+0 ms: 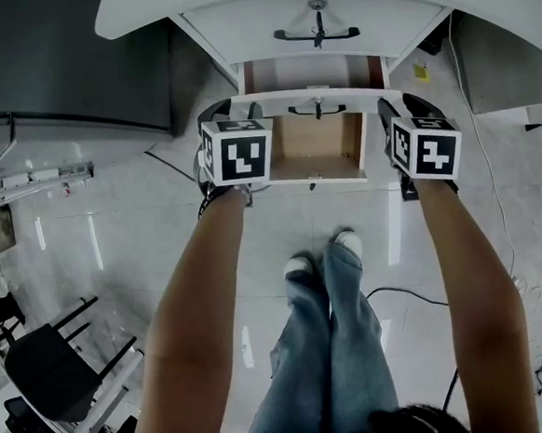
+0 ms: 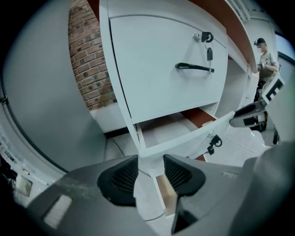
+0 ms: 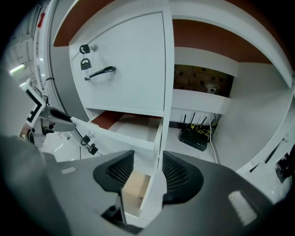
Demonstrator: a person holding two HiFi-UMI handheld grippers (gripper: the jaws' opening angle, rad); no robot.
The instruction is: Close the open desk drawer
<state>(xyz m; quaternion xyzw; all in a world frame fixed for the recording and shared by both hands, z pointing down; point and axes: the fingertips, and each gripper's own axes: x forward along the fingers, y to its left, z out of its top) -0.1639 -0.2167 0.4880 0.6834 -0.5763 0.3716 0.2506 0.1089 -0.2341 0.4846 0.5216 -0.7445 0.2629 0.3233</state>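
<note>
Nearest, and this side of the bottom drawer (image 1: 317, 146), the person's jeans (image 1: 342, 345) and white shoes (image 1: 348, 243) stand on the glossy tile floor (image 1: 114, 242). Both bare forearms reach toward that drawer.

The left gripper (image 2: 150, 160) is at the bottom drawer's left end and the right gripper (image 3: 147, 168) at its right end, each marker cube just outside a front corner. Both pairs of tongs stand apart. In each gripper view a white panel edge of the bottom drawer and a strip of its pale wood lining show in the gap. Whether the pads touch it cannot be told.

The bottom drawer is pulled out furthest, its wooden inside bare. Directly above it the middle drawer (image 1: 276, 104) is also open, pulled out less far, with a black handle (image 1: 317, 110) on its white front. Above that the top drawer (image 1: 237, 27) is shut, a key (image 1: 316, 7) above its handle.

Beyond the bottom drawer's right side, under the desk, a black router (image 3: 193, 138) sits on the floor. Beyond its left side is a brick wall (image 2: 87, 60).
</note>
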